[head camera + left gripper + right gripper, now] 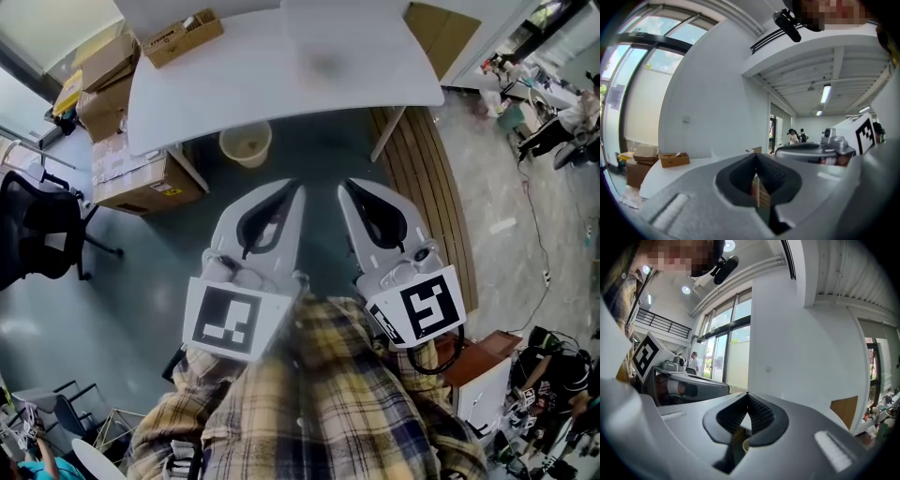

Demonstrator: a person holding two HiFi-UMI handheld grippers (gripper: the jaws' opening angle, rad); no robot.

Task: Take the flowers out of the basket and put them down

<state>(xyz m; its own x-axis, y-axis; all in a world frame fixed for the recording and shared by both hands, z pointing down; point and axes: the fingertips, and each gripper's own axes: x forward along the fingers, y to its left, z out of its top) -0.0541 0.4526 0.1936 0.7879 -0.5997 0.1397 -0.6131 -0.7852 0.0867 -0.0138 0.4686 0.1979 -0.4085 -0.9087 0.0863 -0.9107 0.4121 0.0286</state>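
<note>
Left tongs (pixel 297 187), right tongs (pixel 344 186) both closed together, empty, mid-frame; wooden box (pixel 183 36), likely basket, on table (pixel 281 75) upper left, nearer left tongs; flowers not visible

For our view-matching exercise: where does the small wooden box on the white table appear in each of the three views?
Head view: the wooden box sits top left, on the white table.
Left gripper view: lower left, on the table.
Right gripper view: not in it.
Shared landmark: the white table, right of centre in the right gripper view.
</note>
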